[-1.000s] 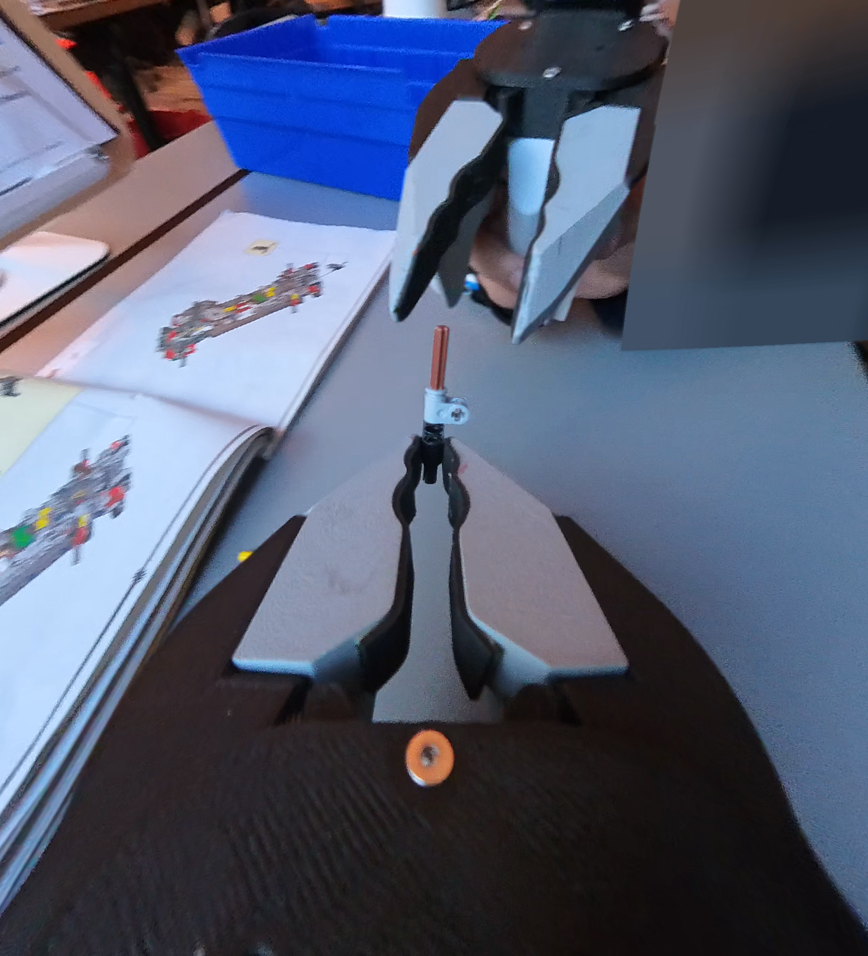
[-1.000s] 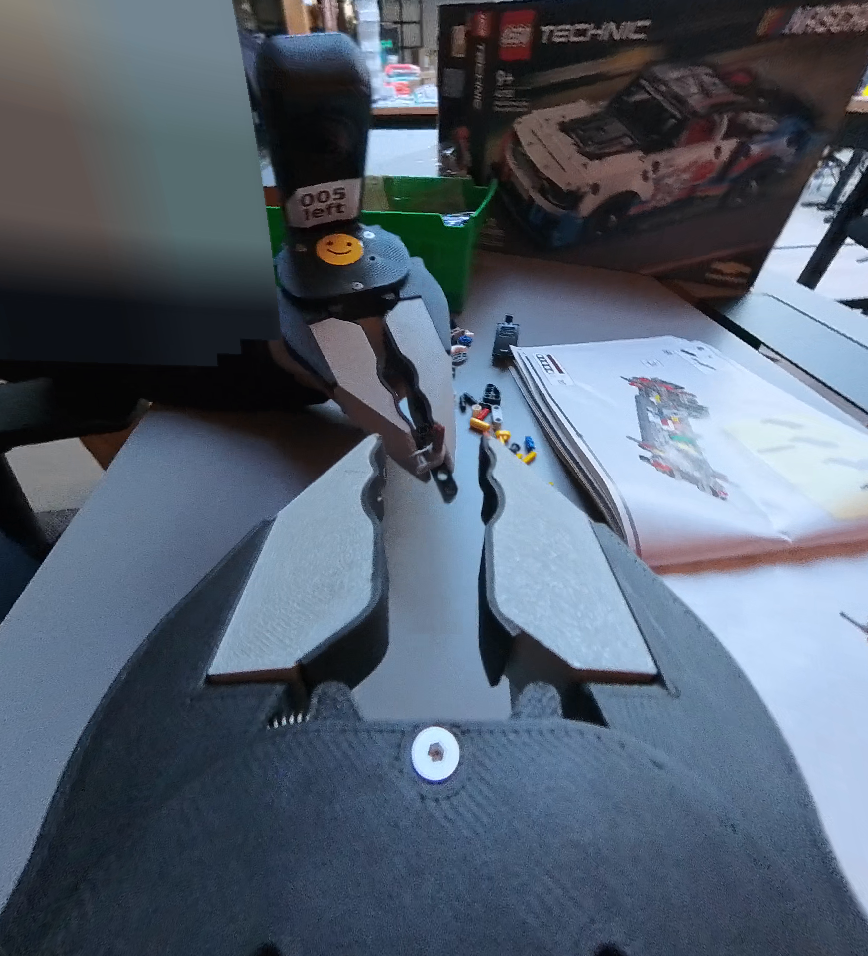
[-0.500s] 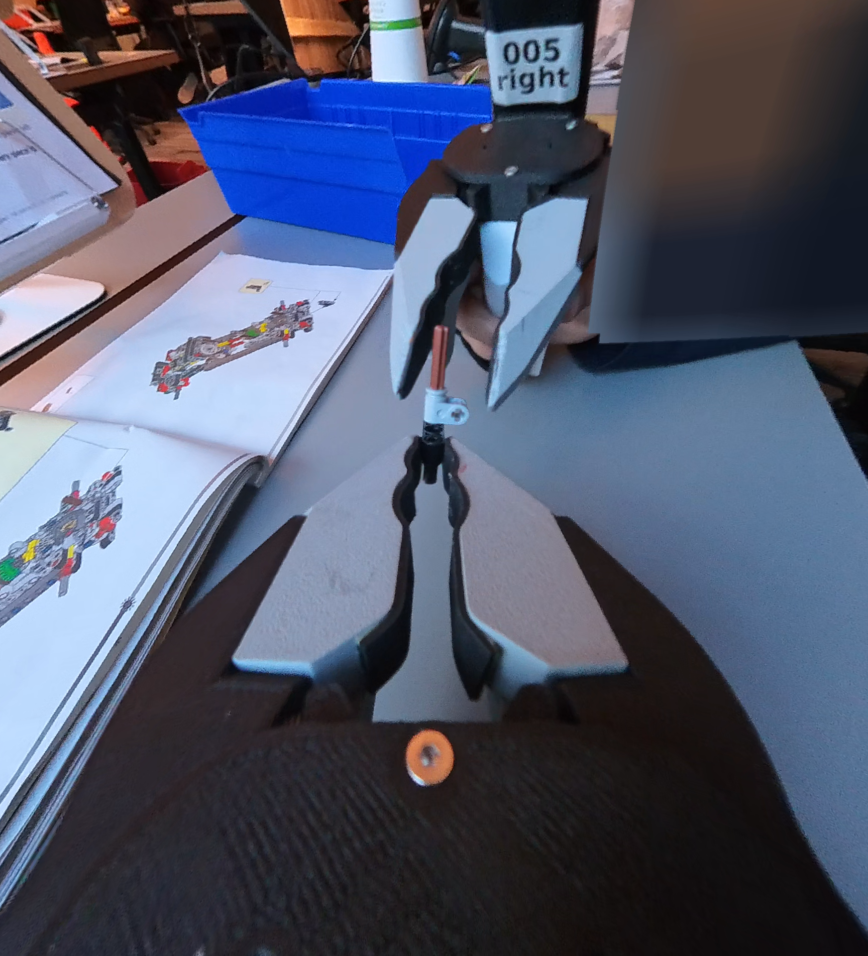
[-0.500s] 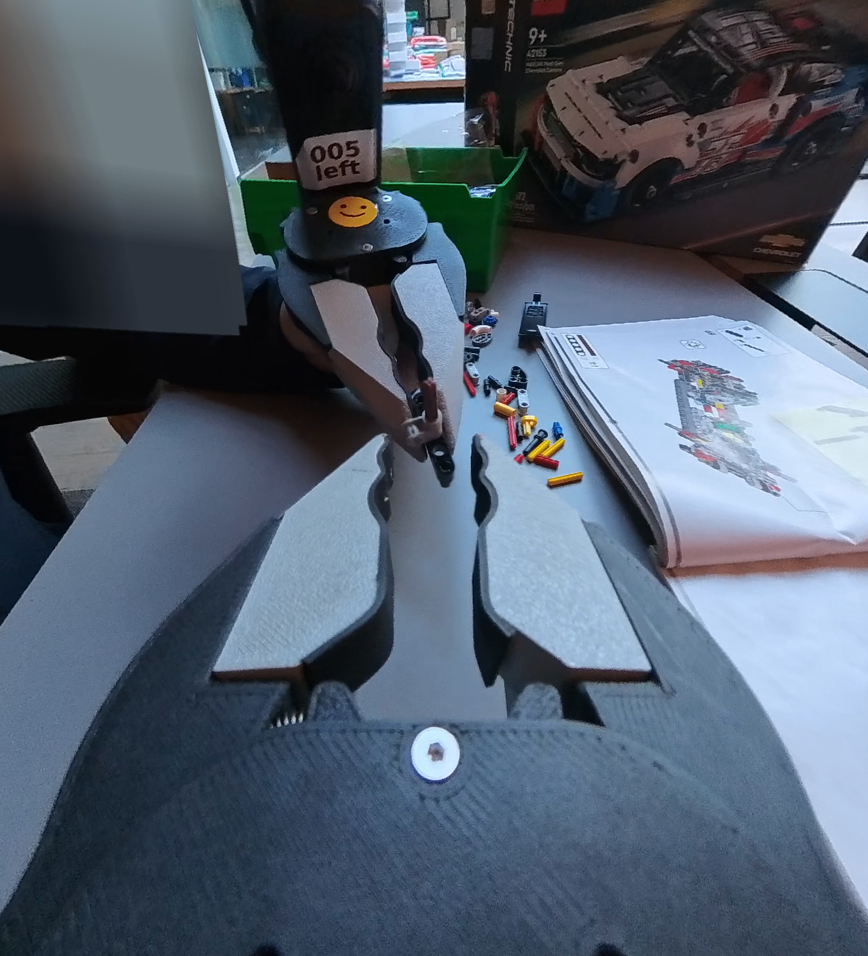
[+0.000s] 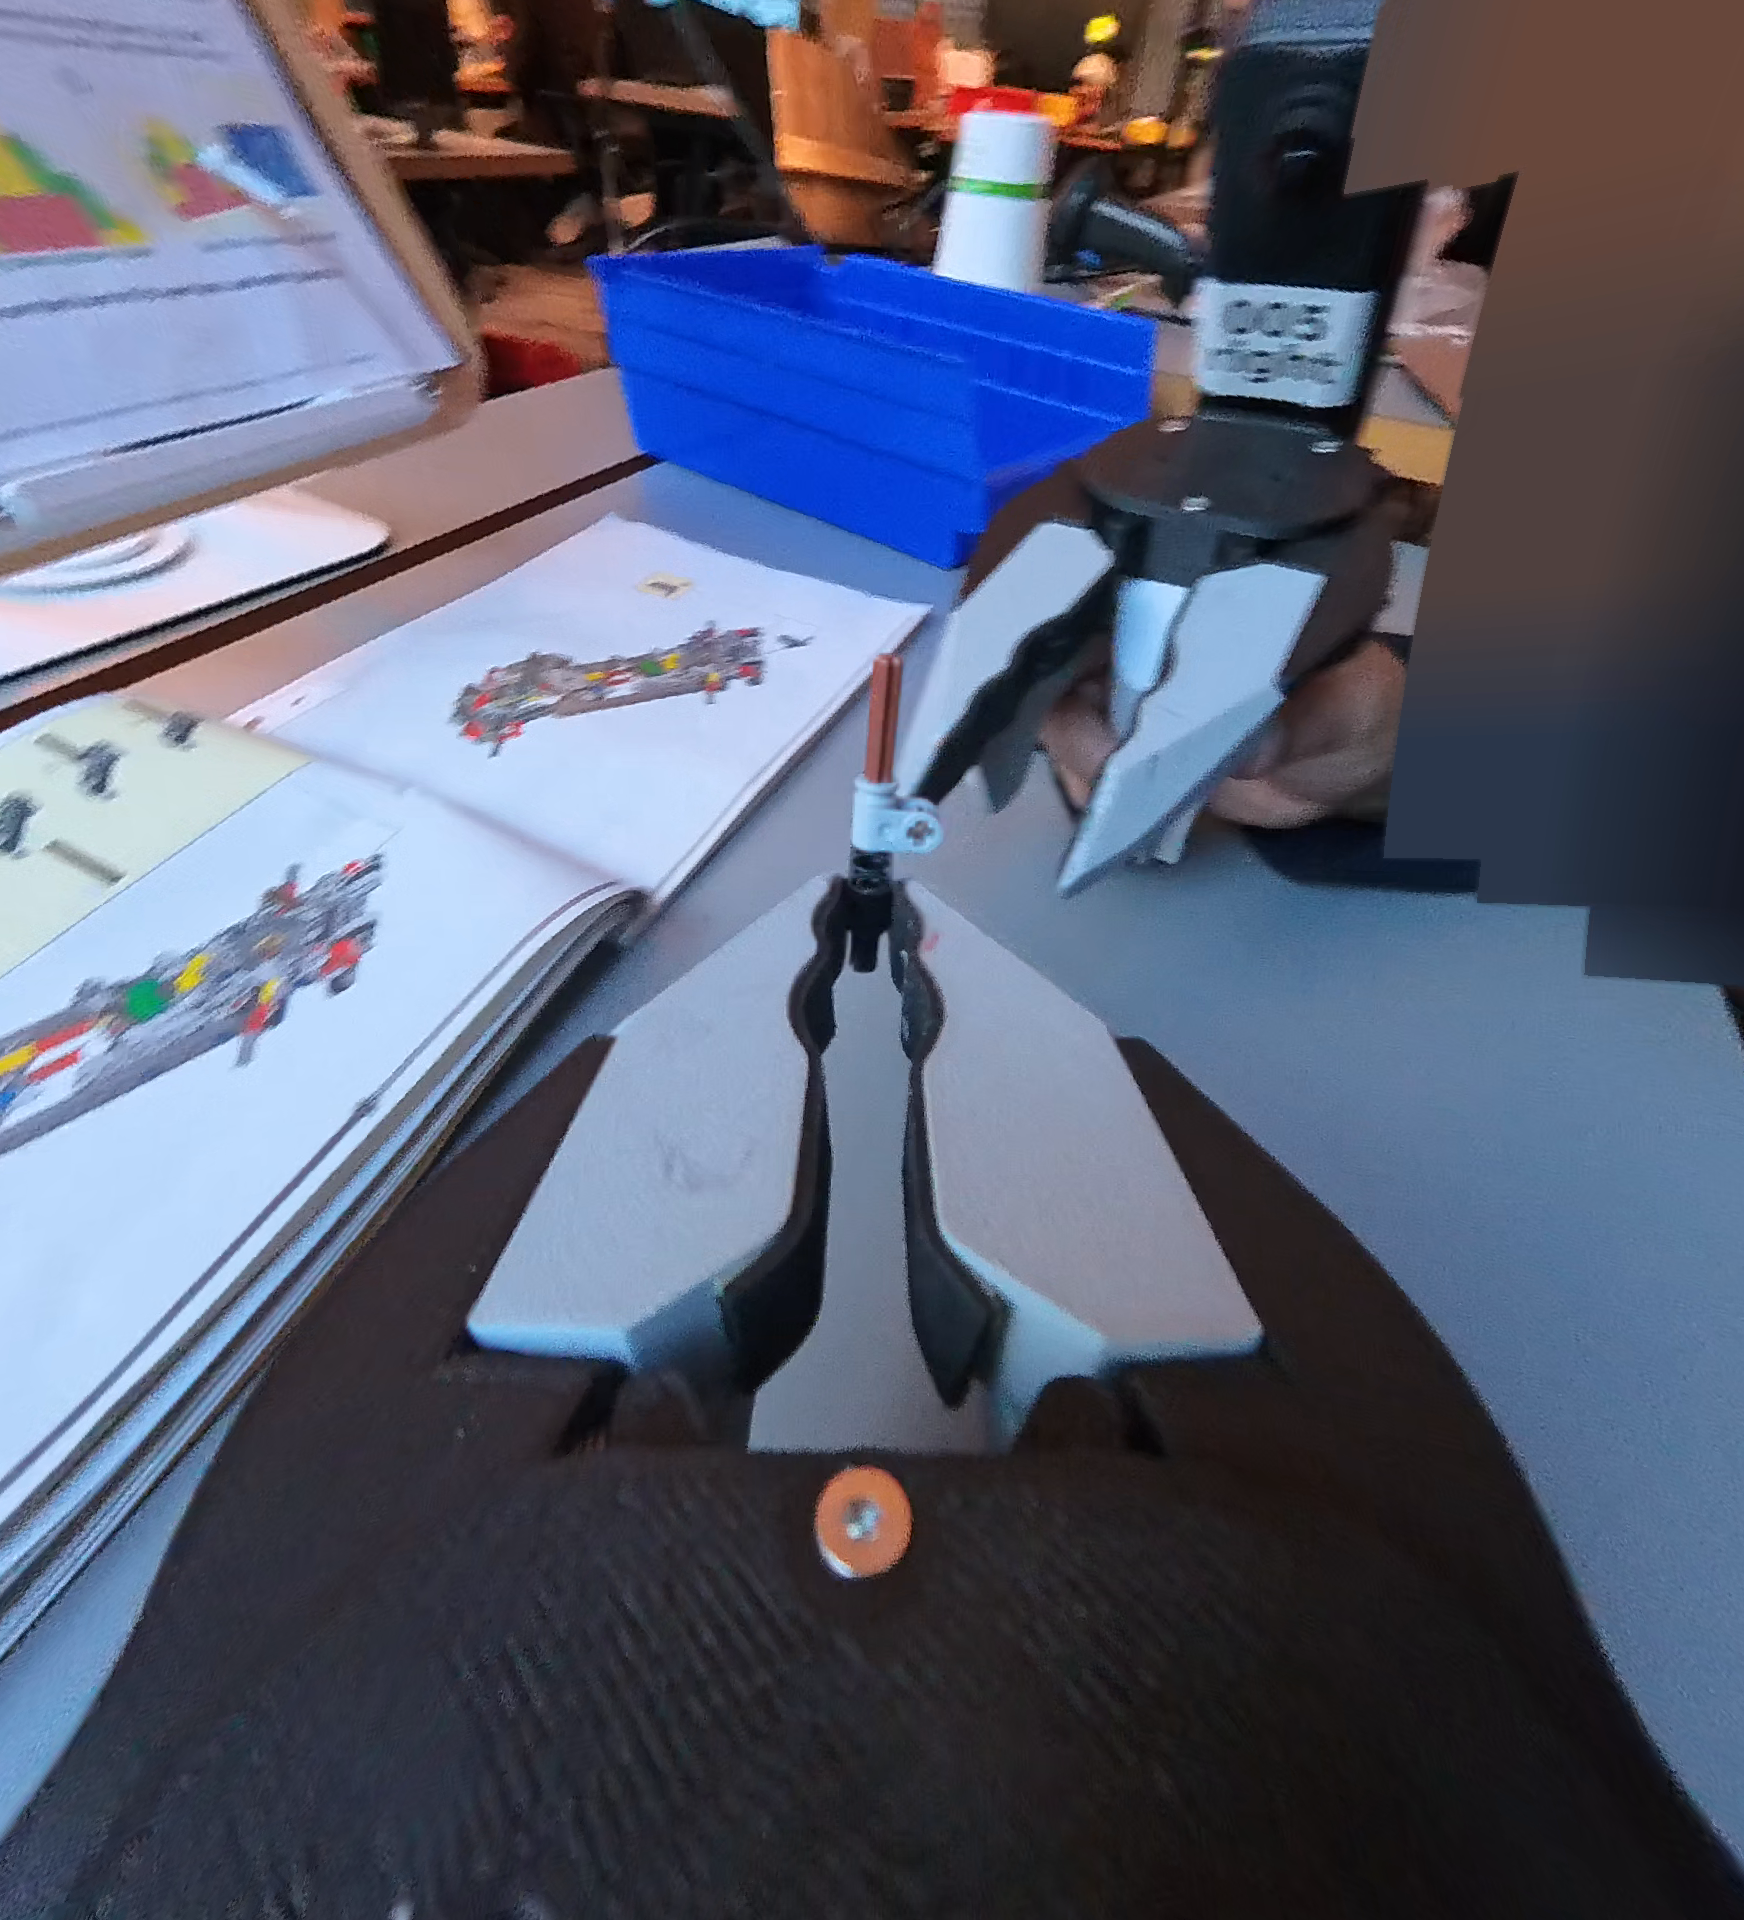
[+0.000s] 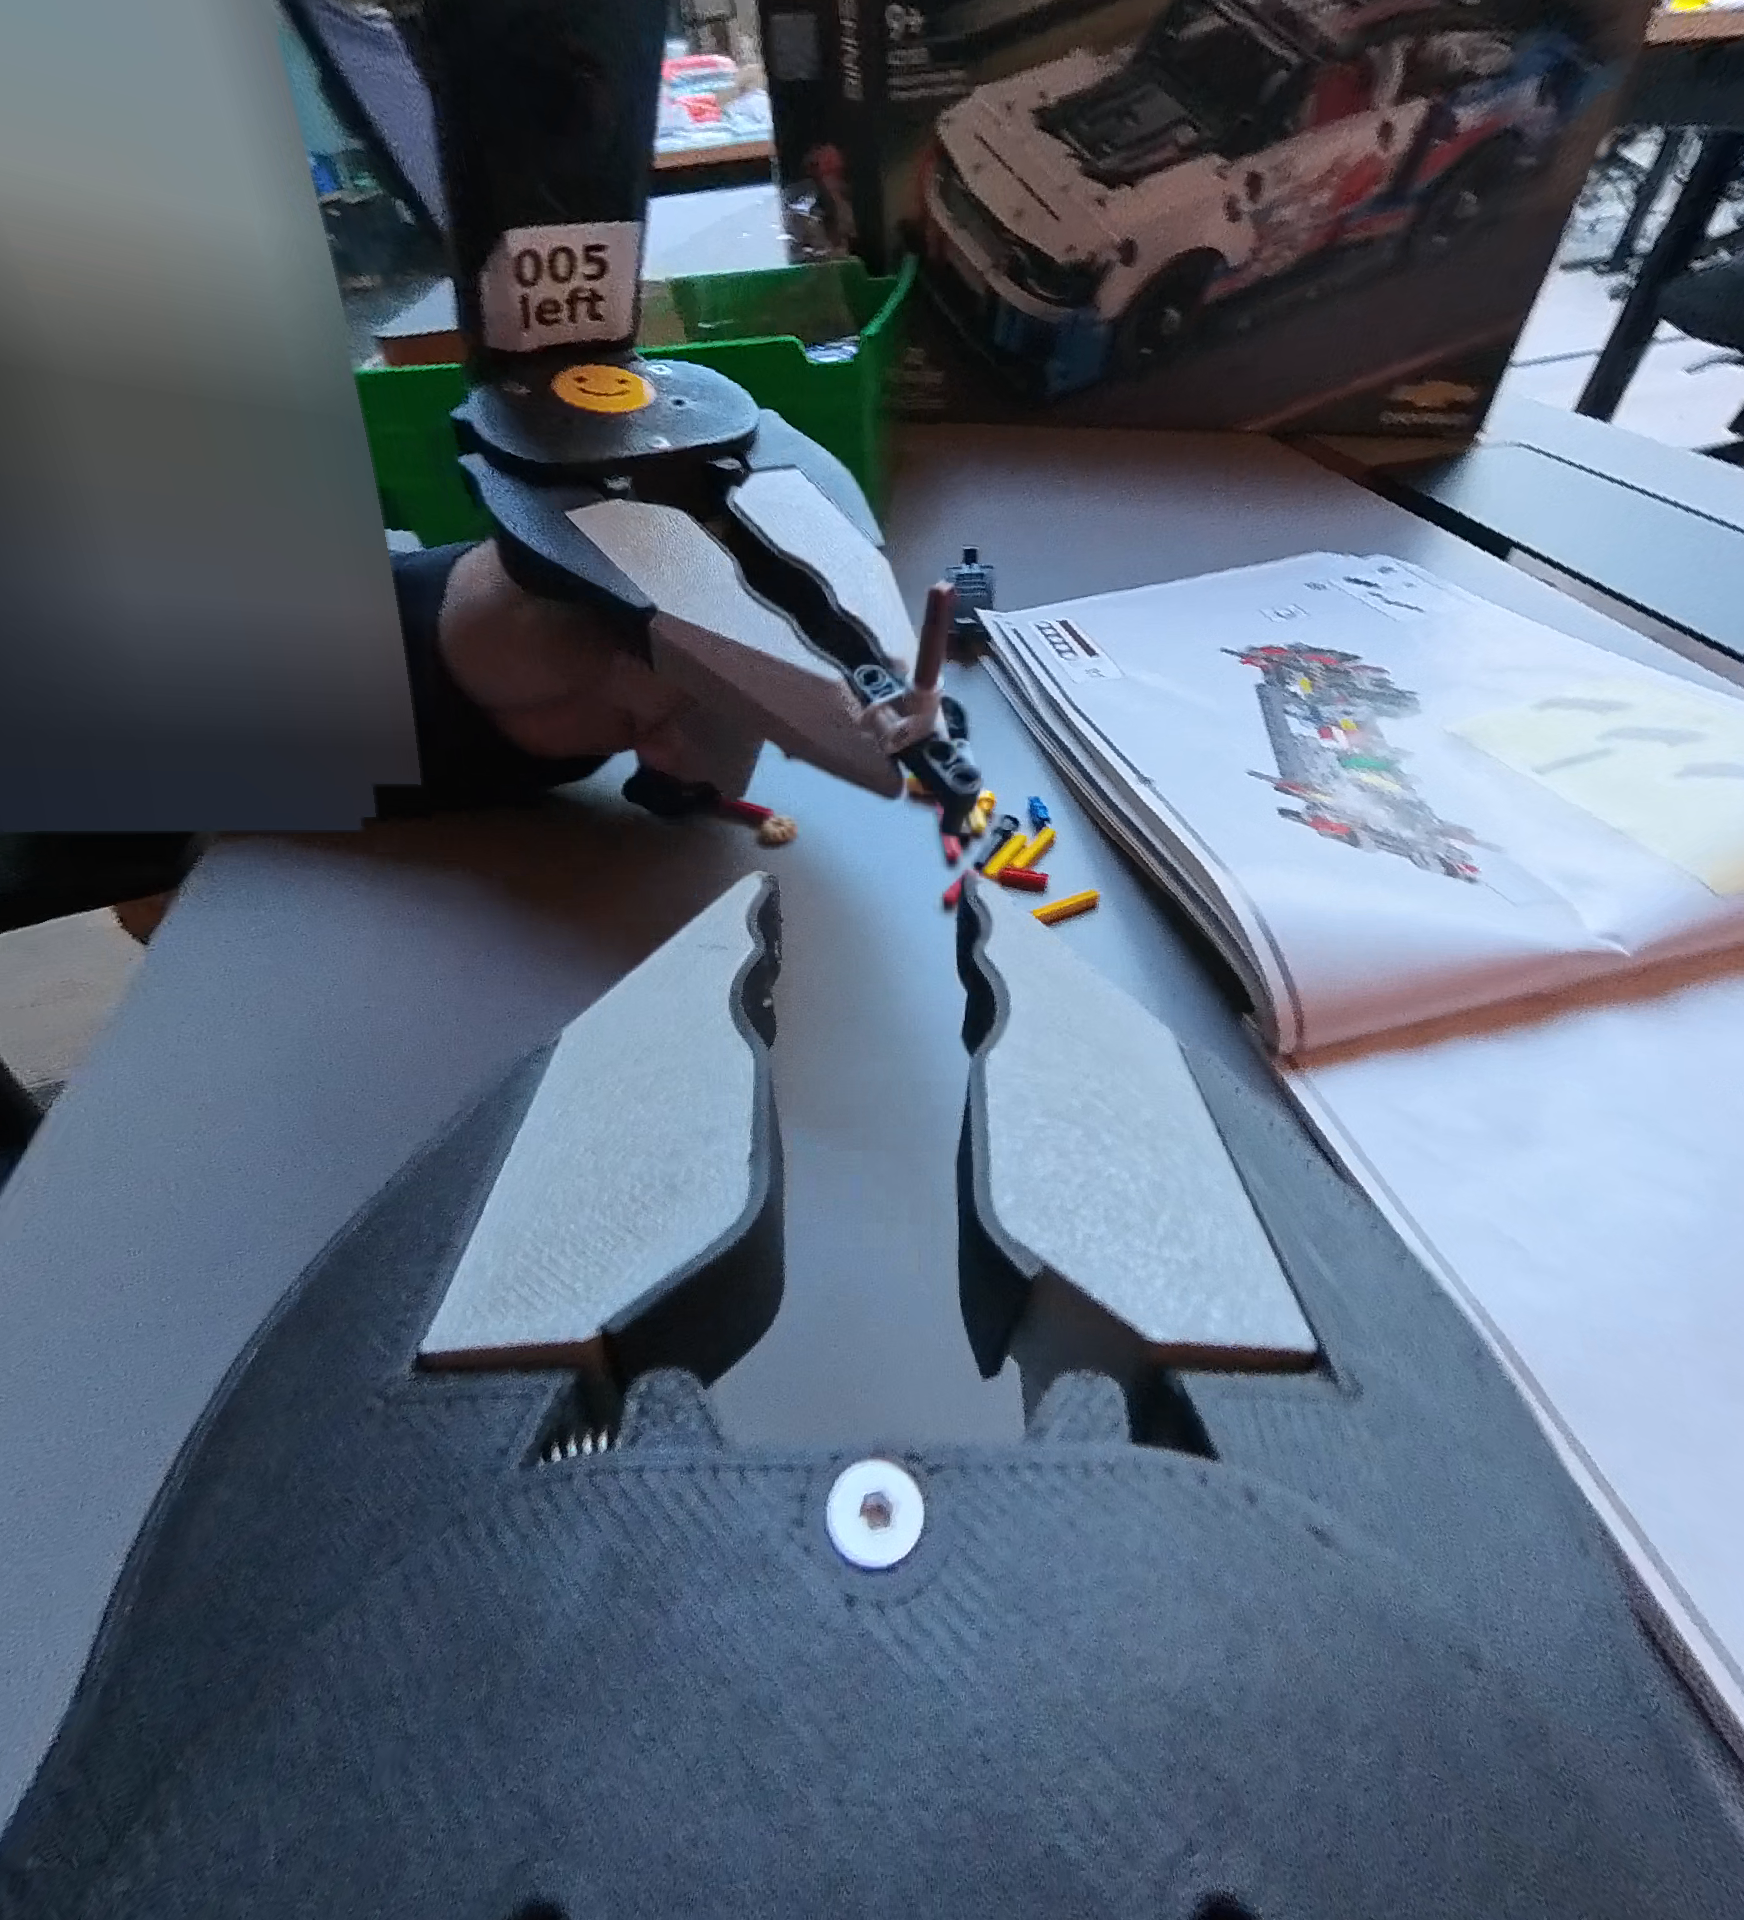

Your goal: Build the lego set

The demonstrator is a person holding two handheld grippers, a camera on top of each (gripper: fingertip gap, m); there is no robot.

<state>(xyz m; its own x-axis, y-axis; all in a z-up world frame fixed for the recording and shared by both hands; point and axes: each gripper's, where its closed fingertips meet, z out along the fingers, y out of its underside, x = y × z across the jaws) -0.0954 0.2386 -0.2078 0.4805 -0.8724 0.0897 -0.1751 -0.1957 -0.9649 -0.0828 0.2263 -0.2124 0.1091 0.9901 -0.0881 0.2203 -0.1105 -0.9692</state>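
While the left gripper (image 5: pixel 865 914) pinched the black connector (image 5: pixel 866 902) under the brown axle (image 5: pixel 884 717), above the table's middle, the right gripper (image 6: pixel 868 914) gaped, bare; a steady, square approach looked wisest.

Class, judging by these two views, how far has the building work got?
Done: a brown axle sits in a grey connector on a black piece. In hand: left gripper pinches that black piece; right gripper is open, empty. Left: loose pins on the table.
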